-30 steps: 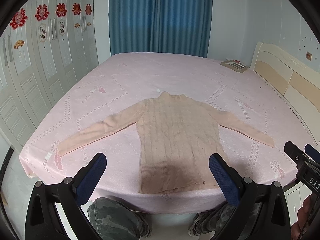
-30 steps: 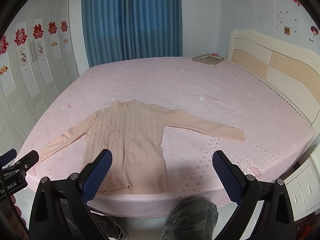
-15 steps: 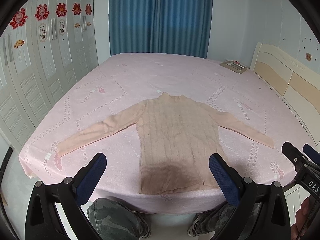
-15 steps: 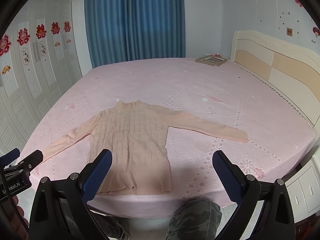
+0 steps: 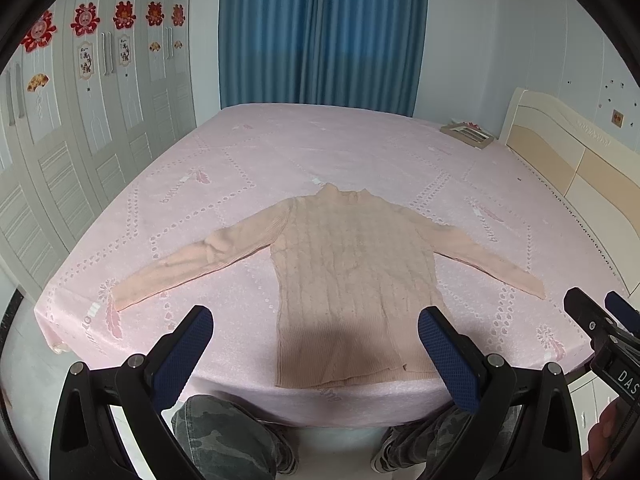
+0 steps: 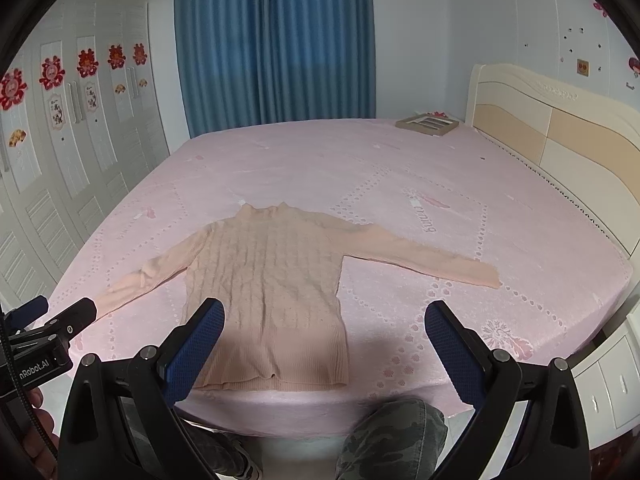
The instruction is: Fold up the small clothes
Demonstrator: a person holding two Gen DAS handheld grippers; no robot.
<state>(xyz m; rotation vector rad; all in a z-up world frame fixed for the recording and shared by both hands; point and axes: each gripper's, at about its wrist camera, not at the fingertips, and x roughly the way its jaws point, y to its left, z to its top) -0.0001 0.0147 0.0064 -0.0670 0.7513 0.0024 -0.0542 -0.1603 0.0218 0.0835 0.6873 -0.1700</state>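
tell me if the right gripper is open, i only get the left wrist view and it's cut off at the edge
Observer: Yes. The right gripper has its blue-padded fingers spread wide, with nothing held.
Operator: what's framed between them
Observer: The hem's right half of the peach cable-knit sweater, lying flat, and a stretch of bare pink bedspread beside it.

Sweater (image 5: 352, 276): flat on the bed (image 5: 320, 152), at its near edge, sleeves spread left and right.
Frame (image 5: 468, 134): far right corner, by the headboard (image 5: 568, 152).
Curtain (image 5: 320, 32): behind the bed.
Wardrobe (image 5: 80, 120): left.
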